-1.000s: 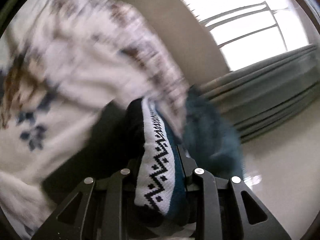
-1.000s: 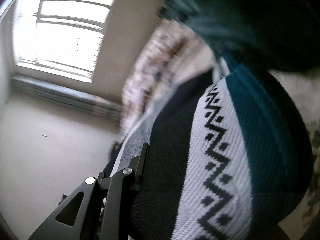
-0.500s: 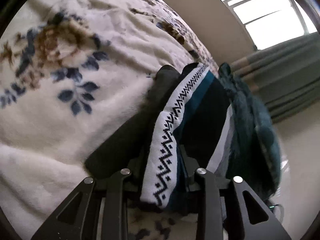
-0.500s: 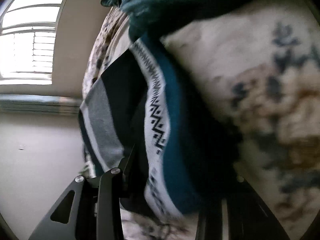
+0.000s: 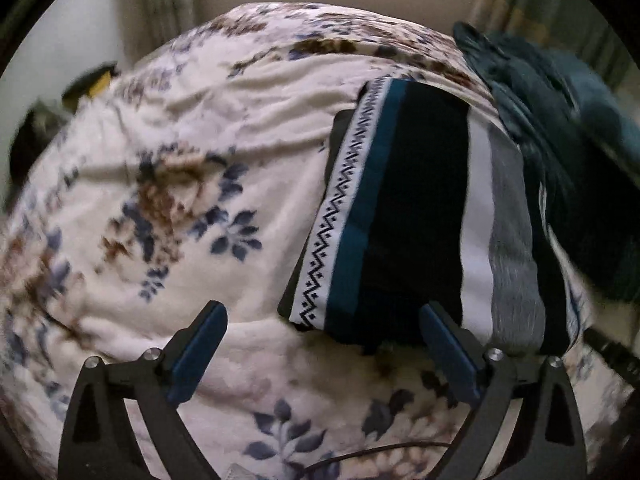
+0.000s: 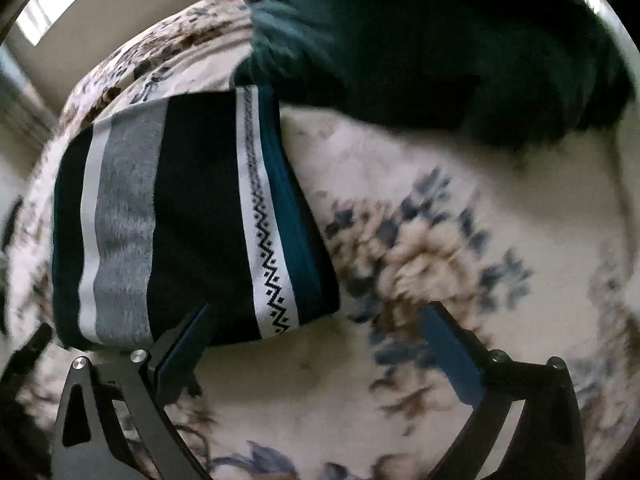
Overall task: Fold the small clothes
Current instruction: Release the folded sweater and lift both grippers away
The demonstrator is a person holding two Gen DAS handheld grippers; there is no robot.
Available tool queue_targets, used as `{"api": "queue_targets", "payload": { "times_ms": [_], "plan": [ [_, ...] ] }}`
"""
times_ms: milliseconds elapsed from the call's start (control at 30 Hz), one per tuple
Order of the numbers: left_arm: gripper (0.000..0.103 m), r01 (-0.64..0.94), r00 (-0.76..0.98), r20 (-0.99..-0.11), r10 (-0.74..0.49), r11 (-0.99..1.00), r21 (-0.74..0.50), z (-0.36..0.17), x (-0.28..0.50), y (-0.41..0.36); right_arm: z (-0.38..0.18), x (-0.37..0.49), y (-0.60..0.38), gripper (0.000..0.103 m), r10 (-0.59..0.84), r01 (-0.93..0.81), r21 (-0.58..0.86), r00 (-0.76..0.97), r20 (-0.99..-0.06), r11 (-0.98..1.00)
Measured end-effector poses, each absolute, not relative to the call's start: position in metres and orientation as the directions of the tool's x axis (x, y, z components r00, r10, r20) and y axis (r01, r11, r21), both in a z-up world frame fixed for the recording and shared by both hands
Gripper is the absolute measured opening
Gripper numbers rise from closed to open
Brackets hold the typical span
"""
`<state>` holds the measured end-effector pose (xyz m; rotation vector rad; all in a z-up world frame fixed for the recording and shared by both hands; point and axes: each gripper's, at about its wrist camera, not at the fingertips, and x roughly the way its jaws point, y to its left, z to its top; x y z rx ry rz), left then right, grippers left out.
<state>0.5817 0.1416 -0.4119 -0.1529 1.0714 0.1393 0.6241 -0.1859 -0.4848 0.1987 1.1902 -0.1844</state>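
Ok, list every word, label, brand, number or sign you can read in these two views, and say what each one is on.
None: no readable text in either view.
Folded striped garment: only a woven black zigzag pattern on its white band, no letters.
Floral blanket: flower print only.
Dark teal garment: blurred, no label showing.
Left gripper and right gripper, jaws opening with nothing pressed between them: no markings visible.

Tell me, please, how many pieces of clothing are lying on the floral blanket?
2. The folded striped garment lies flat near the blanket's edge; a dark teal fluffy garment sits bunched just beyond it. More may lie out of view.
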Motion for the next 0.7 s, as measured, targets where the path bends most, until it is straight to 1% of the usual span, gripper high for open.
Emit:
{"api": "queue_targets", "payload": {
  "times_ms": [67,167,267,433,700],
  "plan": [
    [0.099,-0.159,0.474,-0.879,0.055,0.987,-0.024,-0.403,0.578,0.131,-0.469,0.618,-0.175,0.103,-0.113,0.206,-0.033,0.390,-0.914,0.978],
    [0.099,-0.127,0.494,-0.867,0.062,0.992,-0.001,-0.386,0.570,0.120,-0.448,0.616,-0.167,0.103,-0.147,0.184,-0.074,0.421,-0.895,0.980],
    [0.099,-0.109,0.502,-0.862,0.066,0.994,0.012,-0.369,0.565,0.111,-0.429,0.610,-0.163,0.103,-0.156,0.175,-0.086,0.438,-0.885,0.981],
    [0.099,-0.085,0.523,-0.850,0.067,0.996,0.026,-0.327,0.542,0.100,-0.381,0.588,-0.159,0.103,-0.160,0.173,-0.088,0.468,-0.869,0.981],
    [0.099,-0.060,0.565,-0.824,0.041,0.998,0.009,-0.240,0.484,0.086,-0.275,0.520,-0.158,0.103,-0.164,0.150,-0.096,0.553,-0.817,0.984]
  ]
}}
